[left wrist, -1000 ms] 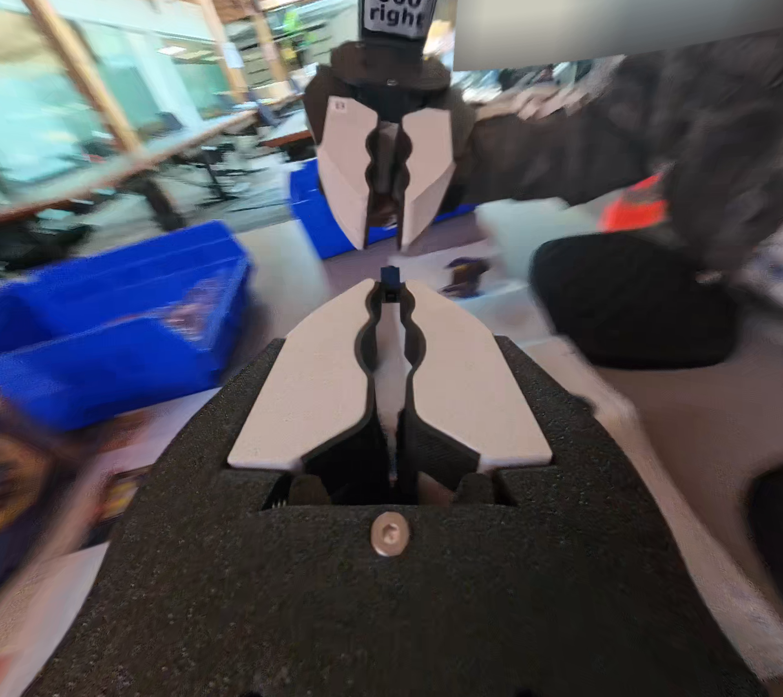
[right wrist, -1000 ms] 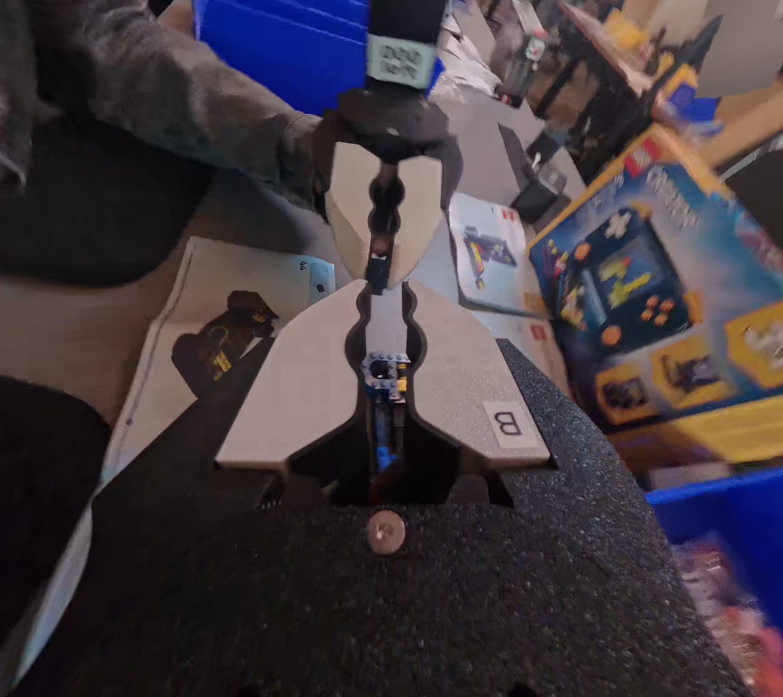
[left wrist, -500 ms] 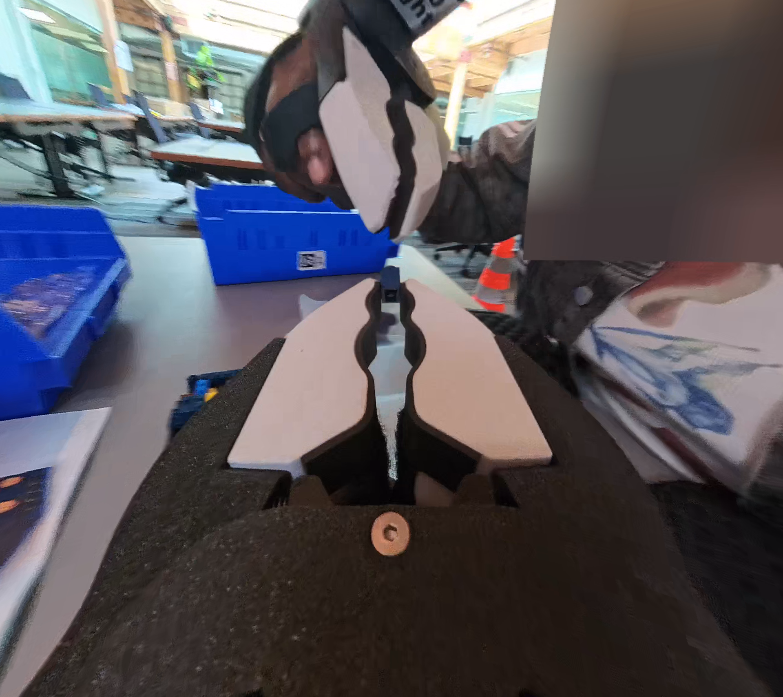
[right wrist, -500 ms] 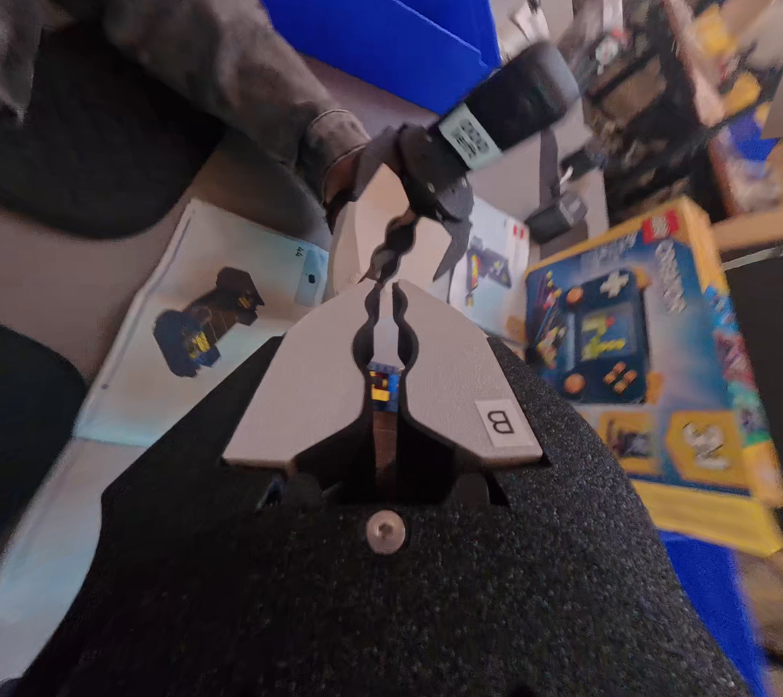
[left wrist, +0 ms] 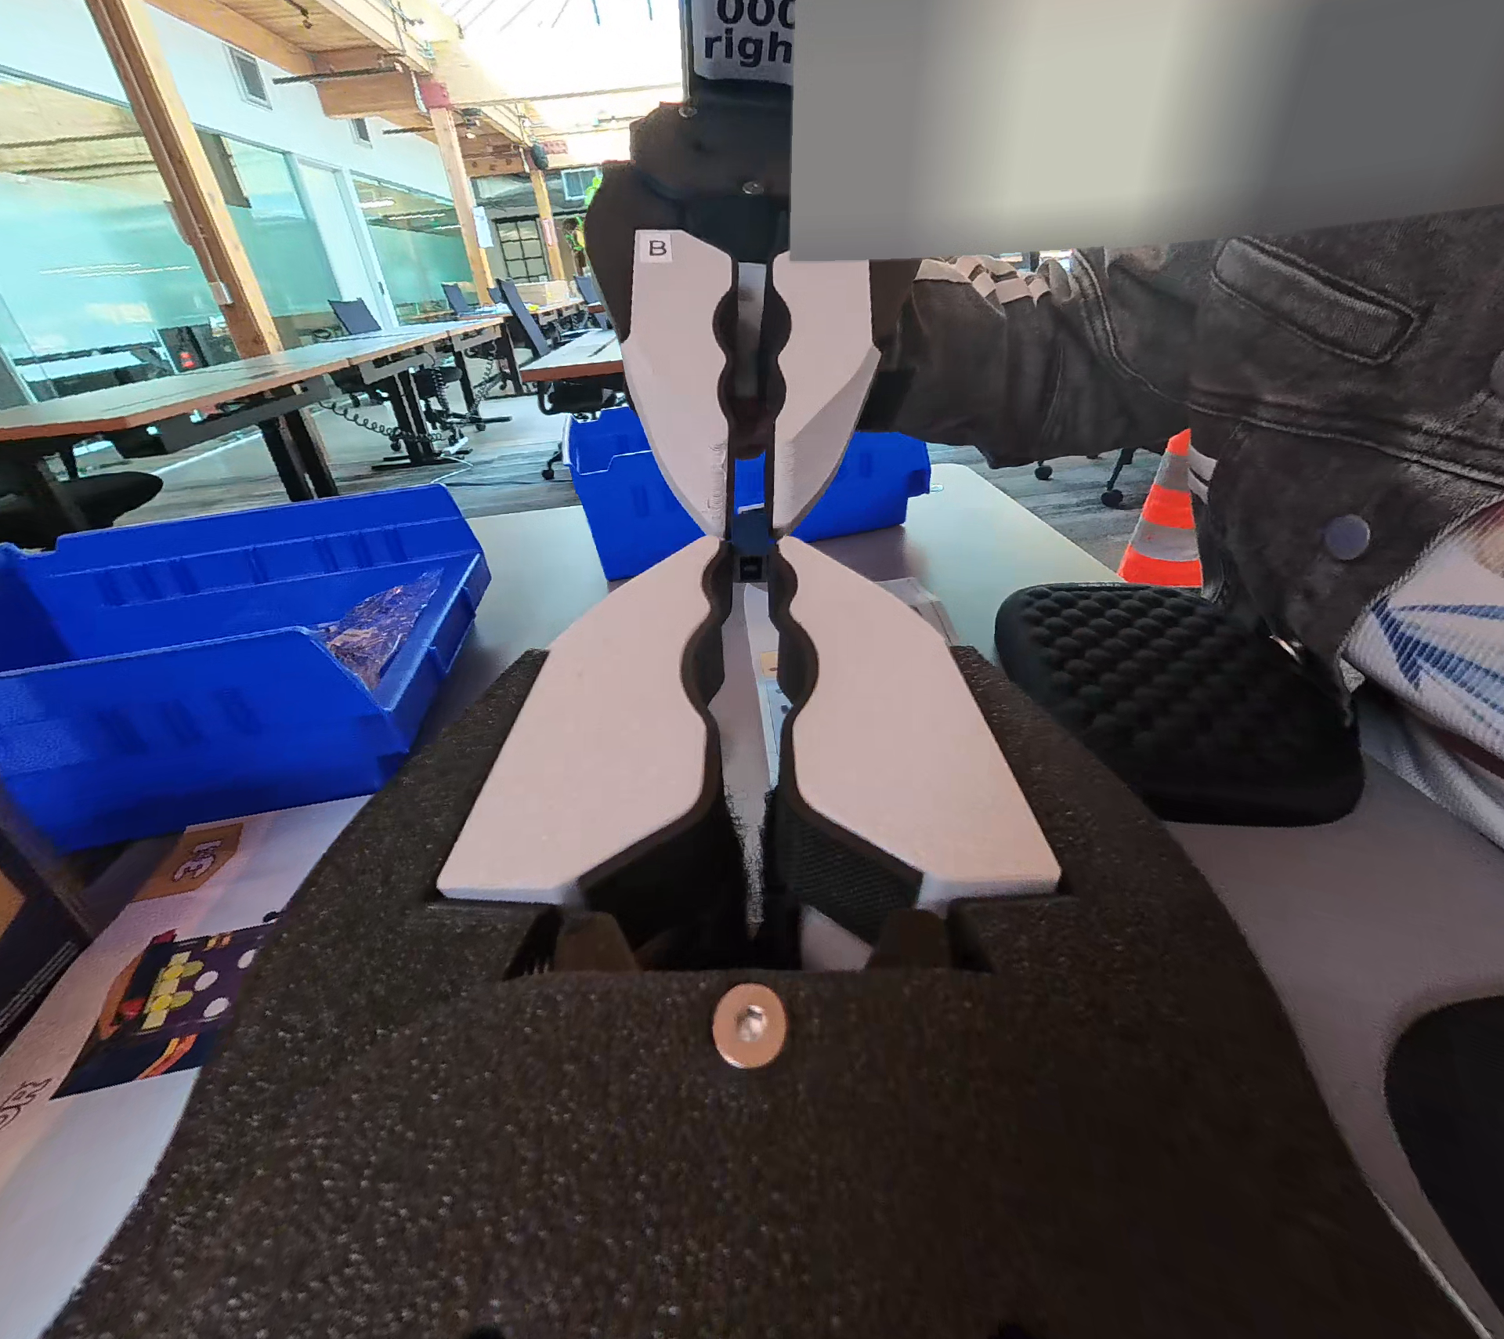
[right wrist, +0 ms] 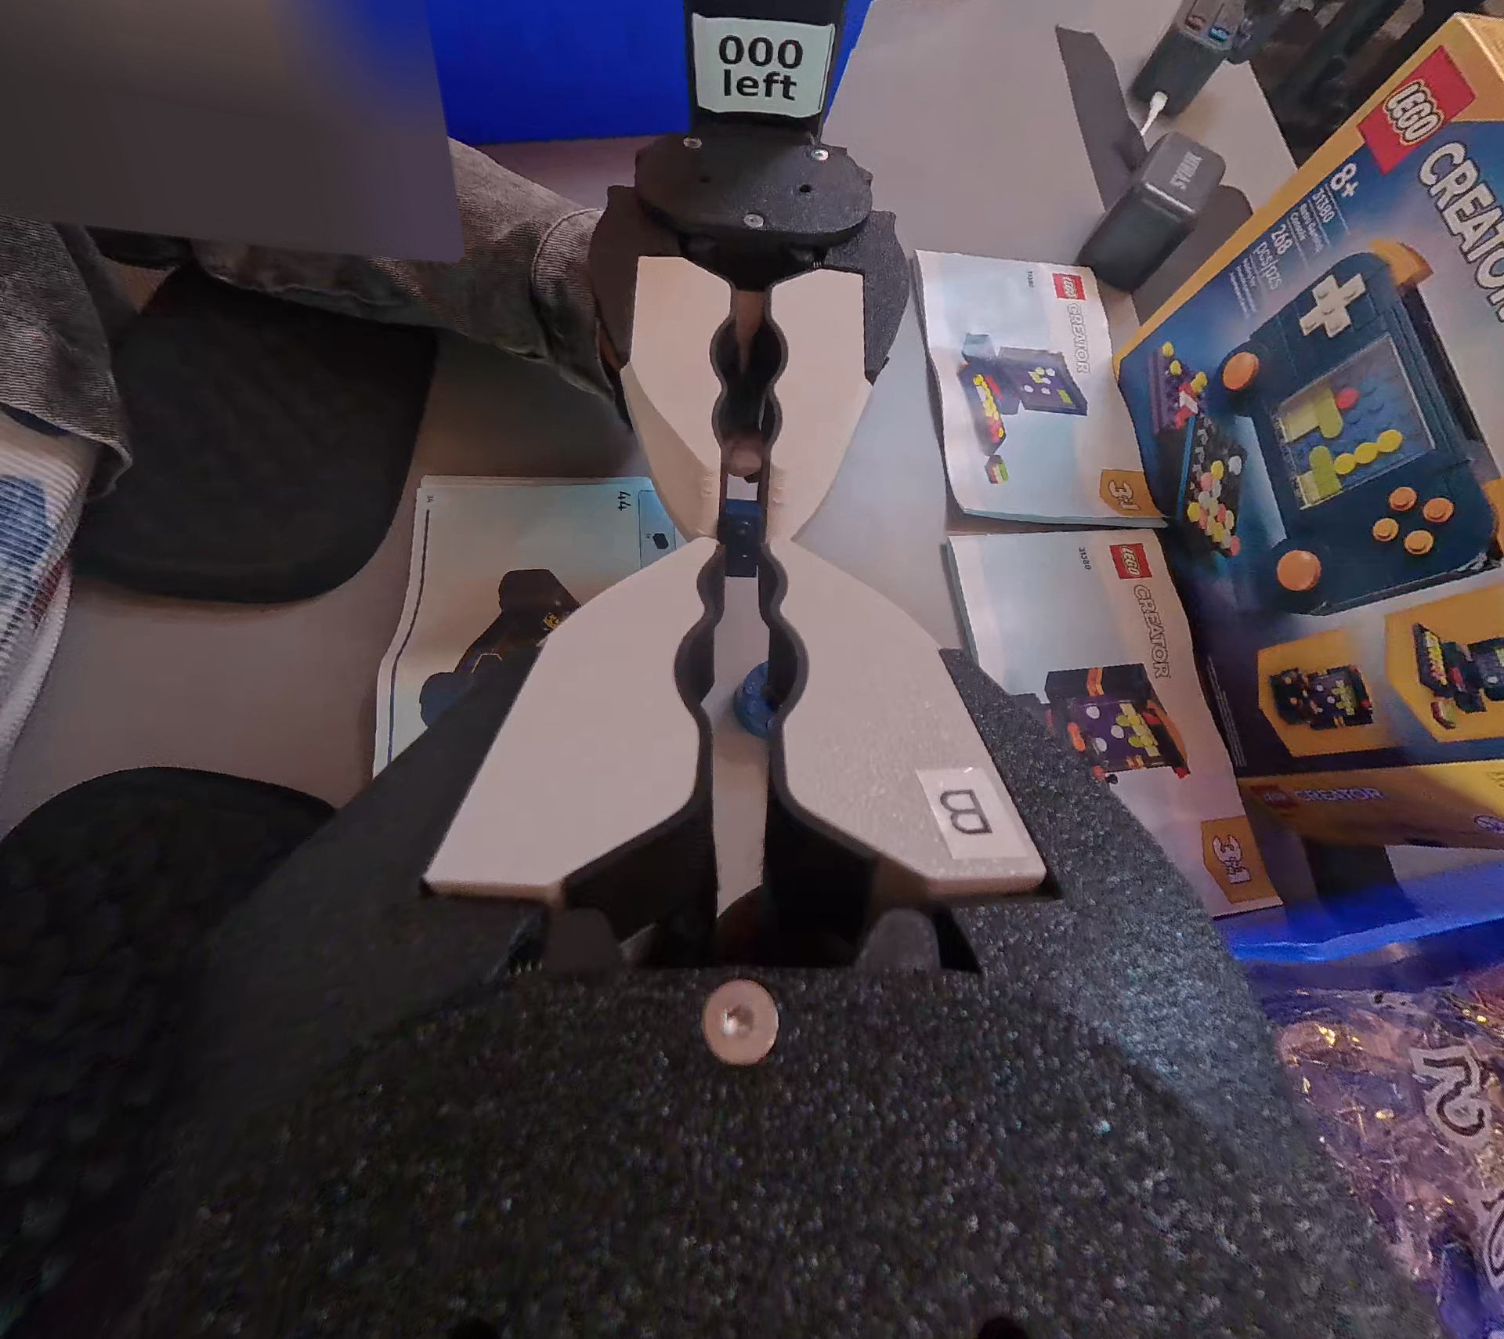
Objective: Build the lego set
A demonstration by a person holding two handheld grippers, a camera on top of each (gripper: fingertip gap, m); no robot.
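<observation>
Your left gripper [left wrist: 747, 551] and right gripper [right wrist: 741, 551] meet tip to tip at frame centre — both pinch one small blue brick [right wrist: 739, 536], which bridges their tips above the open instruction booklet [right wrist: 521, 543] — presumably to share its hold.

— What do your grippers look like?
— Your left gripper [left wrist: 749, 551] and right gripper [right wrist: 741, 551] share white fingers [left wrist: 618, 738] with wavy black inner edges, a grainy black body [left wrist: 732, 1137], a silver screw [left wrist: 749, 1026] and a white label [right wrist: 762, 67].
— And your sleeve?
— Your sleeve [left wrist: 1058, 356] is grey, mottled.
</observation>
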